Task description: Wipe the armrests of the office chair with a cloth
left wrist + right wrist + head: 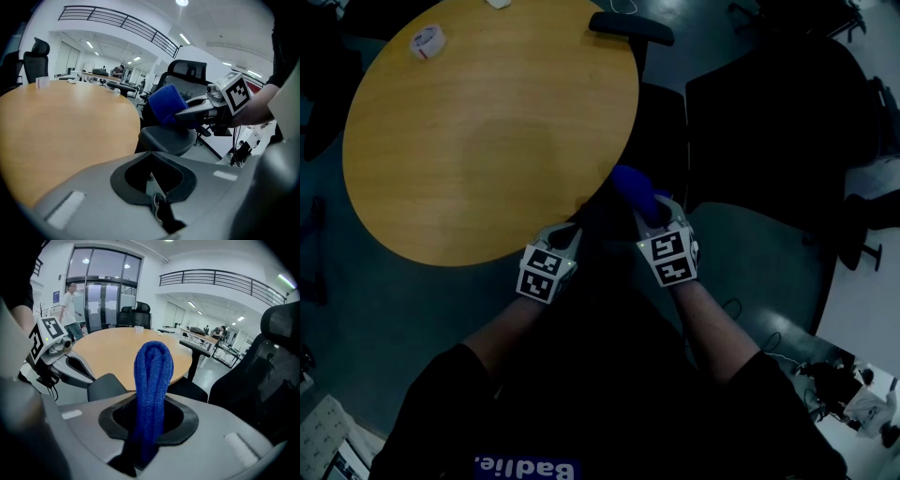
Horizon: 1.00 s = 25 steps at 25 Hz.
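Blue cloth [153, 376] dead centre of the right gripper view, folded into a thick loop and standing up out of the right gripper [659, 214], whose jaws are pinched tight on its lower end. Folded like that, I'd say, so a fat pad of fabric leads and the plastic stays off the chair. In the head view it's the blue lump just right of centre, by the table's lower-right edge. And there's the target: the near armrest [166, 137], a grey pad in the middle of the left gripper view, with the cloth just above it, close, though I can't tell whether it touches. So the wipe looks about to start, not under way. The left gripper [565, 234] sits beside its partner at lower centre of the head view, jaws closed together on nothing, parked most likely to keep clear. The round wooden table [441, 187] fills the upper left, with the chair tucked against its edge, leaving little room on that side. A second armrest [631, 26] sits up at the top edge, well apart, seemingly the same chair's other arm. A roll of tape [427, 42] at far upper left, out of play
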{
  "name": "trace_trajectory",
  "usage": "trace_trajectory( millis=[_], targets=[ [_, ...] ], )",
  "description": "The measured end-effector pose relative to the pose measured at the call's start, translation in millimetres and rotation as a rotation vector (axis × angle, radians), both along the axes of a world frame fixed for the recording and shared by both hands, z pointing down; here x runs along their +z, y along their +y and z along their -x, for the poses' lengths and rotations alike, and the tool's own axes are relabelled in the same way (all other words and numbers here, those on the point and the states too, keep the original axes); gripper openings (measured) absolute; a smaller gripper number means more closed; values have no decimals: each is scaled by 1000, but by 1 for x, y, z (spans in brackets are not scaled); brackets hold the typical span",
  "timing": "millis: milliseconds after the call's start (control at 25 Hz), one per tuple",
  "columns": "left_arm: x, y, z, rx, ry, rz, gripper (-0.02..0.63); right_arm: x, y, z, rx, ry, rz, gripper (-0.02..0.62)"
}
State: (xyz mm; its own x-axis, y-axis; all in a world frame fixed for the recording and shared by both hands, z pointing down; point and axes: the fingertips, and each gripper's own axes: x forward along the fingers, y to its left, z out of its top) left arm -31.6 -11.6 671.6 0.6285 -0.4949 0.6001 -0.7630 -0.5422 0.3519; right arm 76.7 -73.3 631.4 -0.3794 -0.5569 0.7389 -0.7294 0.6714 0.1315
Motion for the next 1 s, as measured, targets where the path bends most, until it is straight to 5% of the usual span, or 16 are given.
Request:
trace_trajectory(
  millis=[560, 760, 1000],
  targets=[
    [-2, 4, -2, 27, 31, -16, 12, -9, 18, 105, -158, -78, 29, 101],
    [1, 5, 2, 51, 31, -23, 12, -18, 40, 127, -204, -183, 45, 100],
    [-2, 3, 6, 52, 15, -27, 12, -52, 59, 89, -89, -342, 42, 100]
  ],
)
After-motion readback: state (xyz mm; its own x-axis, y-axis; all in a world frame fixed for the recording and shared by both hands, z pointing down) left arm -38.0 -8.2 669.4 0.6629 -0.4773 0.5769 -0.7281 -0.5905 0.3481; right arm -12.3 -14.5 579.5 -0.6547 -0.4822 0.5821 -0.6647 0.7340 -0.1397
